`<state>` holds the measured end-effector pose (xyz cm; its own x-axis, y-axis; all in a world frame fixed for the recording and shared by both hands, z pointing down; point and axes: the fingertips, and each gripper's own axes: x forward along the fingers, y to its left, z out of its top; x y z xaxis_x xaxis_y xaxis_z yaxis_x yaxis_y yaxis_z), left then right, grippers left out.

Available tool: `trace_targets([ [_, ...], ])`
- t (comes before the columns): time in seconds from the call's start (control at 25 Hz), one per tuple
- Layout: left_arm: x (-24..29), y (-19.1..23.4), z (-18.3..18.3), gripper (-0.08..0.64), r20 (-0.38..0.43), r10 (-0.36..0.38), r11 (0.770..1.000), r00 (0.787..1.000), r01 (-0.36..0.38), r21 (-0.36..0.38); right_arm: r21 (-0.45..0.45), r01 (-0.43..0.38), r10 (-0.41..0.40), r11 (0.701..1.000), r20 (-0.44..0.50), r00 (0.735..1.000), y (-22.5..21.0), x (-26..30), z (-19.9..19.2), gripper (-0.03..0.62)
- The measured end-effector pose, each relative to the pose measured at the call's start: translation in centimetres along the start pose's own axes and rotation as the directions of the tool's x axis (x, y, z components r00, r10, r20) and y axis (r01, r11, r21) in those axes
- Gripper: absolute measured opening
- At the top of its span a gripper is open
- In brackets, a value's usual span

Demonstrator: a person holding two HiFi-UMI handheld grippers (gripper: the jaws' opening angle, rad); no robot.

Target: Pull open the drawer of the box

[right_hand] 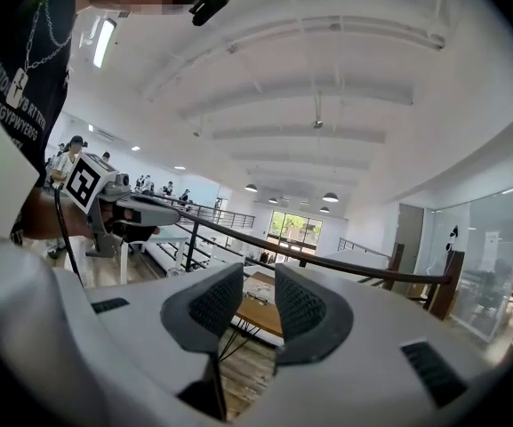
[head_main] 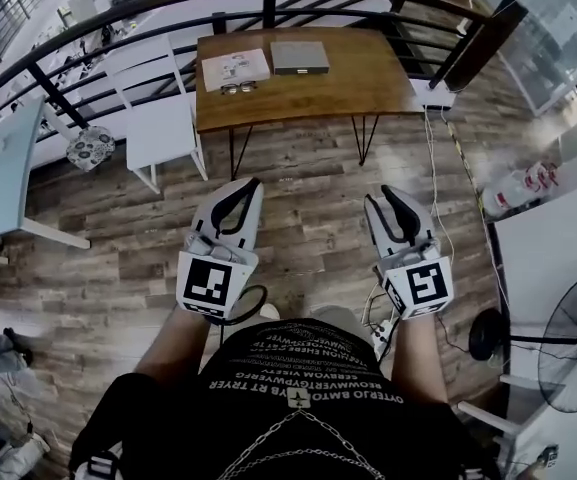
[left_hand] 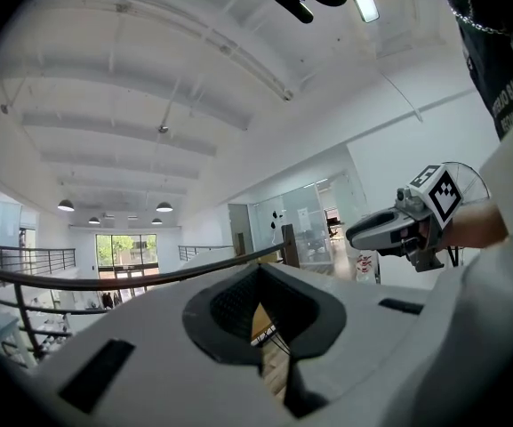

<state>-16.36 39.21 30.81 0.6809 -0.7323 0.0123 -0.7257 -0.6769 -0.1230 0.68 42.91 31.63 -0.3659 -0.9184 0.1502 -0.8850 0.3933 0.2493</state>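
Box [head_main: 300, 57], grey and flat, lies on the wooden table [head_main: 368, 78] well ahead of both grippers, long axis running left to right; its drawer face is too small to tell. With the left gripper [head_main: 248, 190] clenched empty and the right gripper [head_main: 393, 200] released, best step closer, find the drawer front, then pull straight along its slide.

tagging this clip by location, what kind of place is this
Probably an upper-floor gallery in an open-plan office or lab. A curved railing edges the floor, a wooden table stands by it, and glass partitions line one side.
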Motion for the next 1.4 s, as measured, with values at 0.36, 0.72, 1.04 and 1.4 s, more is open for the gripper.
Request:
trace_targets([
  [0.36,2.4,-0.3,-2.2,-0.003,-0.054,-0.016,1.000,0.998,0.016,-0.006,0.045,0.035,-0.036,0.998,0.020,0.999,-2.8,1.1,-1.5,0.100],
  [0.72,11.1,0.7,-1.1,-0.003,-0.041,0.041,0.999,0.998,-0.040,0.032,0.055,-0.028,0.027,0.998,0.016,0.999,-9.5,5.8,-4.1,0.097],
  [1.04,18.7,2.8,-0.8,-0.003,-0.025,0.088,0.996,0.996,-0.087,0.012,0.058,-0.080,0.079,0.995,0.008,0.997,-15.2,11.4,-5.5,0.098],
  [1.4,25.6,1.6,0.2,-0.003,-0.046,0.101,0.995,0.994,-0.101,-0.004,0.046,-0.179,0.180,0.983,-0.013,0.984,-19.9,14.0,-6.6,0.100],
])
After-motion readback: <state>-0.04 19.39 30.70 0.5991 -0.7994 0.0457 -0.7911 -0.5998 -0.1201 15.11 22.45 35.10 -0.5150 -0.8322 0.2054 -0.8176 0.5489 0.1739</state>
